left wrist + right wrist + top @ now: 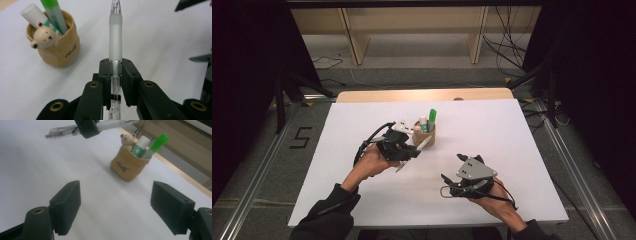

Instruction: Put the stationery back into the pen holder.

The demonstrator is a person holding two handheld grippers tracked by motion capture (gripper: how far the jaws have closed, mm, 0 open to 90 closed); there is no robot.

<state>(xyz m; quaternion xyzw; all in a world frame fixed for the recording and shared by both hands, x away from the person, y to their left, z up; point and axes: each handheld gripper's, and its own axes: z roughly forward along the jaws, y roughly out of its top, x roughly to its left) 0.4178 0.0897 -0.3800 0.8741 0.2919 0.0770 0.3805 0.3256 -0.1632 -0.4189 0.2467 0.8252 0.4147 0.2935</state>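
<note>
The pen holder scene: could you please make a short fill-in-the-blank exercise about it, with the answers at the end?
1. The left gripper is shut on a clear ____.
2. The tan cup carries a small ____ figure on its rim.
3. The marker standing in the cup has a ____ cap.
4. The jaws of the right gripper stand ____, with nothing between them.

Missing words: pen; bear; green; open

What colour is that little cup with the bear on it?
The cup is tan, with a cream bear on its rim; the left gripper view shows it best.
</note>
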